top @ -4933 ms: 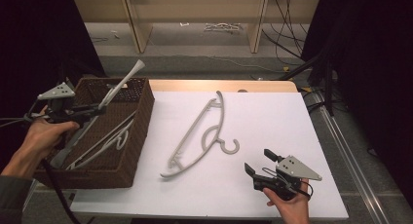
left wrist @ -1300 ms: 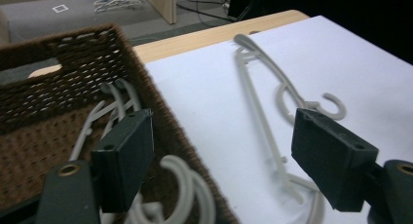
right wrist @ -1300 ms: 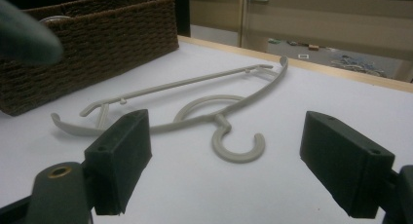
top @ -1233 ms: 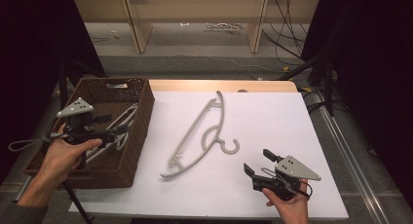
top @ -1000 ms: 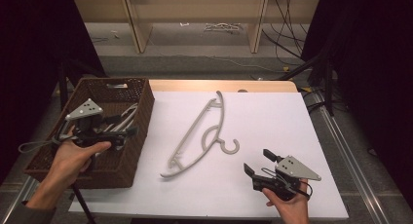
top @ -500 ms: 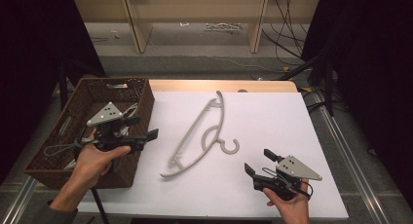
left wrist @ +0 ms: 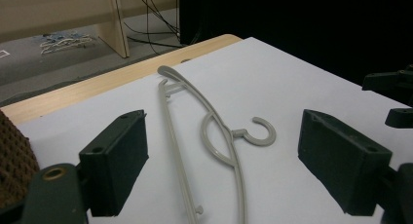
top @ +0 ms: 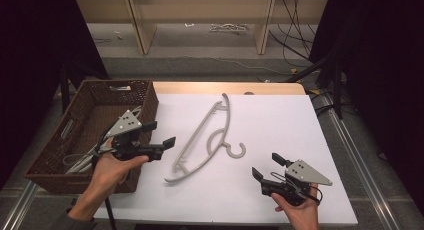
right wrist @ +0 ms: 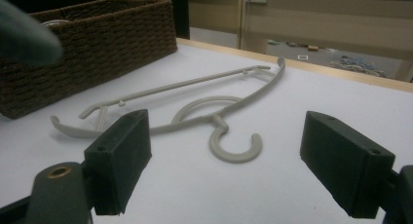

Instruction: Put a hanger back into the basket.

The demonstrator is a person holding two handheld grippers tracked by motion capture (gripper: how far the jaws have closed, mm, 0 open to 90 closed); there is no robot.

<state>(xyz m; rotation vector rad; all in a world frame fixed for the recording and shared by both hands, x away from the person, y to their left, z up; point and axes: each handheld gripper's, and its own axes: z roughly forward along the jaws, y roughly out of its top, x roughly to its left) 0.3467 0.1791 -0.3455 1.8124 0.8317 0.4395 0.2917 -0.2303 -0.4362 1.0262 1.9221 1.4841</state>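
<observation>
a: where's the hanger [top: 207,135] from where we stand?

b: we see it lying flat on the white table [top: 280,120], about the middle, hook curled toward our right side, long bar running away toward the far edge. nothing touches it.

a: and our left gripper [top: 159,135]?

b: we hold it over the table's left part, just off the near right corner of the wicker basket [top: 82,132], pointing at the hanger. its jaws stand wide apart with nothing between them; in the left gripper view the hanger [left wrist: 214,141] lies ahead, framed by them.

a: the right gripper [top: 269,166]?

b: we have it low at the near right of the table, well apart from the hanger, jaws spread and empty. in the right gripper view the hook [right wrist: 234,146] faces us, the basket [right wrist: 92,44] behind at the left.

a: anything in the basket?

b: pale hangers [top: 87,157], lying in its near part.
</observation>
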